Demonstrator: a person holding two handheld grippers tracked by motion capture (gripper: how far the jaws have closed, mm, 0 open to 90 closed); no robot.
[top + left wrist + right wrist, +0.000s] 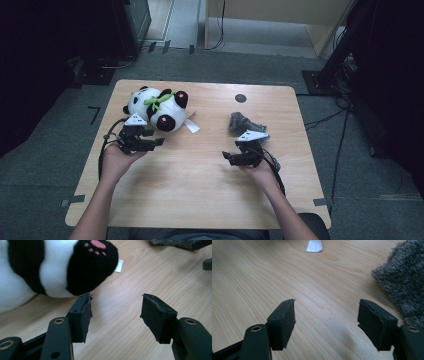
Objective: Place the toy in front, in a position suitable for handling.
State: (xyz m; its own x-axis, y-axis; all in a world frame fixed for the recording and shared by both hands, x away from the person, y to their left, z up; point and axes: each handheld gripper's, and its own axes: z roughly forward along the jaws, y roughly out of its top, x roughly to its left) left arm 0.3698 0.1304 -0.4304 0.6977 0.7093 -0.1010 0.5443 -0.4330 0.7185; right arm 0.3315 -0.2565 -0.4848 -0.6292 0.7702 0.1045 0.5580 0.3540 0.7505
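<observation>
From above, I see the panda (157,109) lying on its side at the far left of the bench (200,190), its long axis running across. My left gripper (159,142) sits just beside the panda's near foot; my right gripper (226,156) is well apart from the panda, near the grey cloth (239,121).

In the left gripper view, the fingers (82,315) stand apart and empty, the panda's black foot (90,267) just beyond the left one.

In the right gripper view, the fingers (283,320) also stand apart, holding nothing. I judge the left the nearer hand.
</observation>
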